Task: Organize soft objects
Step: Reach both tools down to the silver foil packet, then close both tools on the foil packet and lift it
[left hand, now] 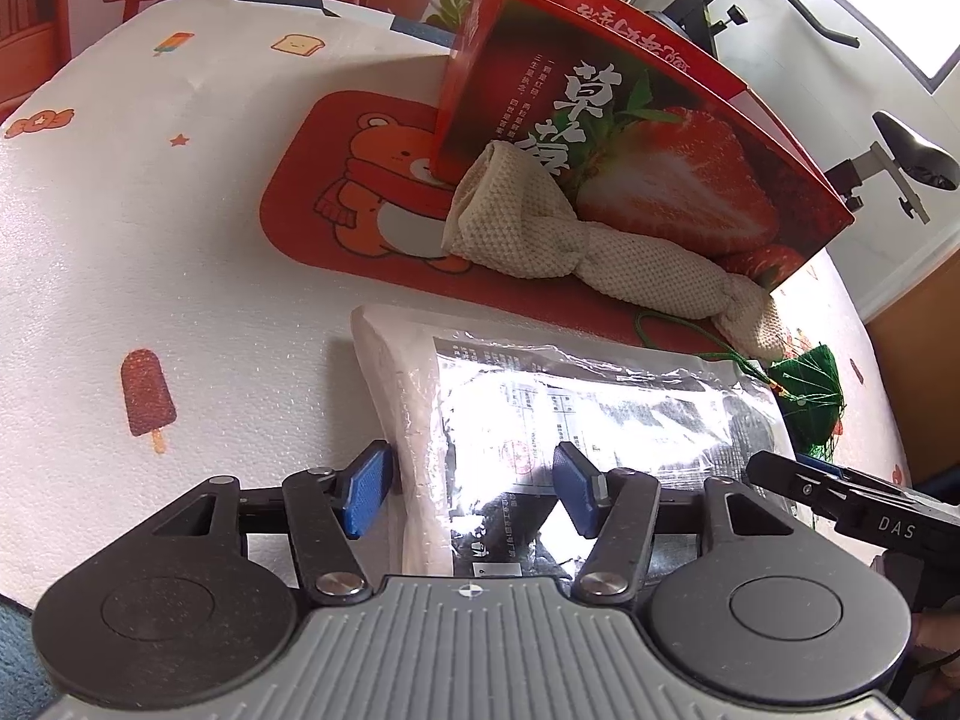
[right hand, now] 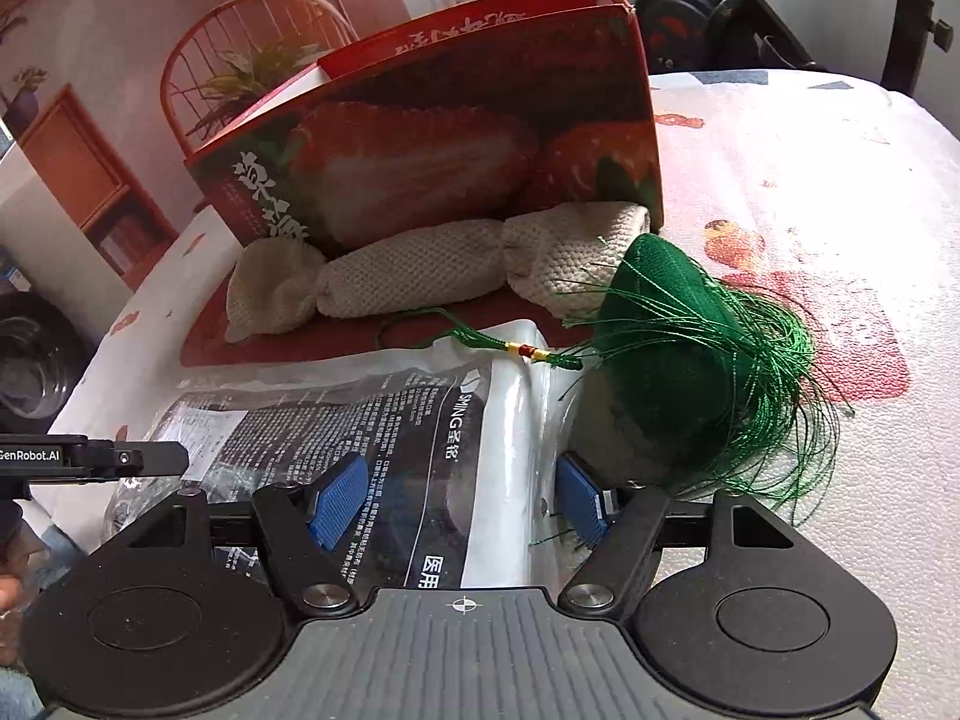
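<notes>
A clear plastic pack of white material with a black printed label (left hand: 600, 408) (right hand: 336, 414) lies flat on the table. My left gripper (left hand: 472, 492) is open and straddles the pack's left end; one pad sits beside its edge, the other over the label. My right gripper (right hand: 461, 499) is open over the pack's other end, and its right pad is close to a green tasselled sachet (right hand: 672, 360) (left hand: 807, 390). A beige knitted cloth bundle (left hand: 540, 240) (right hand: 414, 282), tied into sections, lies against the red strawberry box (left hand: 630, 120) (right hand: 450, 138).
The box stands tilted on a red bear mat (left hand: 360, 180), on a white cloth printed with ice lollies (left hand: 150, 240). The sachet's green cord (right hand: 480, 339) trails across the pack's far edge. Exercise equipment (left hand: 900, 156) stands beyond the table's right side.
</notes>
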{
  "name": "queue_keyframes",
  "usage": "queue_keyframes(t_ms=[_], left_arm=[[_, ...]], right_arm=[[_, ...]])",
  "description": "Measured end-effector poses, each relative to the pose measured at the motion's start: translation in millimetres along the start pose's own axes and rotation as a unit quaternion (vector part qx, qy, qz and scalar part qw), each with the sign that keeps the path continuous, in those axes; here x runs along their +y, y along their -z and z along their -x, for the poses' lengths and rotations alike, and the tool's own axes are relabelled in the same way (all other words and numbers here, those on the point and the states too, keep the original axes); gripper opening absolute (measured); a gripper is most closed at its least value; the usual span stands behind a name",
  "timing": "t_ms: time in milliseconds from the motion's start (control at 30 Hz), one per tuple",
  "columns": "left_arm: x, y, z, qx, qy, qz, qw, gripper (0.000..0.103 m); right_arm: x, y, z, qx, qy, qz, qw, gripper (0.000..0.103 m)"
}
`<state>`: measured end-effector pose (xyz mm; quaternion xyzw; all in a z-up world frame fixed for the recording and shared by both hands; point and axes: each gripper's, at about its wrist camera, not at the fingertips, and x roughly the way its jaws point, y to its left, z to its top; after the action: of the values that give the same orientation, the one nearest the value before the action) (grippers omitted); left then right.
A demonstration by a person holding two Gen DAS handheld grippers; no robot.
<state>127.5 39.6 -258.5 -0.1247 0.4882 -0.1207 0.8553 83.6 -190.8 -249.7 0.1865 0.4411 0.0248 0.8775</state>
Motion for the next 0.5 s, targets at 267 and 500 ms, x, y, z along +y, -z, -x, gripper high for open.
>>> queue_keyframes(t_ms=[267,500], left_arm=[[-2,0,2,0.0,0.007,-0.006,1.0,0.061],[4,-1,6,-0.005,0.008,0.007,0.9999,0.061]], right_arm=[[22,-5,-7,0.026,-0.012,0.049,0.998,0.067],[31,-7,-7,0.039,-0.028,0.064,0.997,0.066]])
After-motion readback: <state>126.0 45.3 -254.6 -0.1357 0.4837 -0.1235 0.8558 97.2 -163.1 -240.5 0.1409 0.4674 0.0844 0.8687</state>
